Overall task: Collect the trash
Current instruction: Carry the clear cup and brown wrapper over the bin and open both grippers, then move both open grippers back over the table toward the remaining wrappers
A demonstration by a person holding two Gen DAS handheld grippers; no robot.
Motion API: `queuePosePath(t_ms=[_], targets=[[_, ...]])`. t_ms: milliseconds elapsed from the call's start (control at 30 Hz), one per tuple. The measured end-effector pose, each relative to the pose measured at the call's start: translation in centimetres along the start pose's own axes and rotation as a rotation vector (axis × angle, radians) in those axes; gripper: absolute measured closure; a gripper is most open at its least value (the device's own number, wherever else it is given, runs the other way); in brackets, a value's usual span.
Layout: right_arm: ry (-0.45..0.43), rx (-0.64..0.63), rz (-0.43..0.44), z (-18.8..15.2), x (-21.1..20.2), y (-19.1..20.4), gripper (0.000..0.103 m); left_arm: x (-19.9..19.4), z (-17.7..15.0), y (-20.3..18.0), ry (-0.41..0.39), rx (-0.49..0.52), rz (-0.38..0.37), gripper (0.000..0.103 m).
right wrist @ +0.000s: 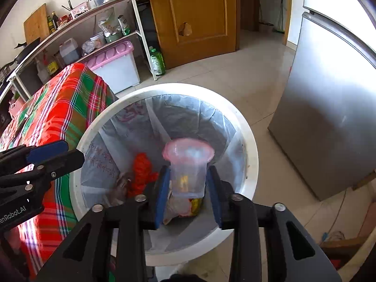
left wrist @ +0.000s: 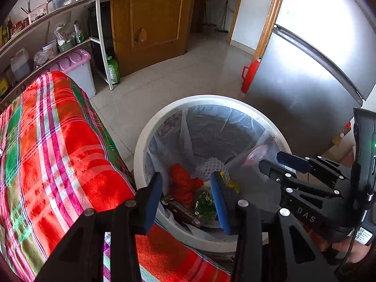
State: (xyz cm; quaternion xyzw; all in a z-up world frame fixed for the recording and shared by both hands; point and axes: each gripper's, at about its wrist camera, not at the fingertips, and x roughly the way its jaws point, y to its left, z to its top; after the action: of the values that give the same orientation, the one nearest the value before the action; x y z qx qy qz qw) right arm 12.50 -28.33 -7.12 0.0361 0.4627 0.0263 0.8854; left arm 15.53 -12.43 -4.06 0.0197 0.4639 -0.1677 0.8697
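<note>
A white trash bin [left wrist: 141,145] [right wrist: 249,145] with a clear liner stands on the floor below both grippers. Inside lie a red crumpled wrapper [left wrist: 182,183] [right wrist: 141,174], a white foam net [left wrist: 215,165], a green packet [left wrist: 205,203] and yellow wrappers. My left gripper [left wrist: 185,178] [right wrist: 70,151] hangs open over the bin's near-left rim with nothing between its fingers. My right gripper [right wrist: 188,171] [left wrist: 275,162] is open over the bin. A clear plastic cup with a pink rim [right wrist: 188,164] [left wrist: 257,155] sits blurred between its blue pads, mouth towards the bin, and looks loose.
A table under a red-green plaid cloth [left wrist: 58,141] touches the bin's left side. A steel fridge [left wrist: 305,82] stands to the right with a red item [left wrist: 250,75] beside it. Behind are a shelf rack [right wrist: 138,30], a pink-lidded box [right wrist: 115,65], a green bottle [right wrist: 157,62] and a wooden door [right wrist: 195,16].
</note>
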Motion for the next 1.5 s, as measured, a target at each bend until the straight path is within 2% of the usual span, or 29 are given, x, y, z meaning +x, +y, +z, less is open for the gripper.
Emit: queuePosePath(t_ms=[67,267,500,700,833,933,1033,1500], targets=[[-0.001,0.005,0.007,-0.1,0.0,-0.1,0.052,0.0,0.1,0.2,-0.002,0.000,0.002,0.055],[-0.008,0.028,0.010,-0.3,-0.2,-0.2,0.052,-1.0,-0.2,0.4,-0.024,-0.010,0.007,0.044],[-0.052,0.028,0.021,-0.1,-1.9,0.5,0.052,-3.7,-0.6,1.5,-0.078,-0.032,0.031,0.039],[-0.096,0.016,0.040,0.1,-3.7,2.0,0.052,-6.5,-1.2,2.9,-0.138,-0.048,0.079,0.034],[-0.118,-0.001,0.058,0.2,-4.7,3.4,0.052,-8.5,-2.0,4.0,-0.187,-0.044,0.154,0.030],[-0.135,-0.011,0.081,0.2,-5.3,4.5,0.052,-9.7,-2.7,5.8,-0.192,-0.082,0.156,0.029],[-0.154,-0.027,0.105,0.4,-5.9,6.2,0.052,-10.8,-3.3,7.1,-0.218,-0.079,0.241,0.029],[-0.187,-0.120,0.192,0.4,-7.1,13.0,0.052,-14.6,-6.4,12.6,-0.248,-0.193,0.268,0.029]])
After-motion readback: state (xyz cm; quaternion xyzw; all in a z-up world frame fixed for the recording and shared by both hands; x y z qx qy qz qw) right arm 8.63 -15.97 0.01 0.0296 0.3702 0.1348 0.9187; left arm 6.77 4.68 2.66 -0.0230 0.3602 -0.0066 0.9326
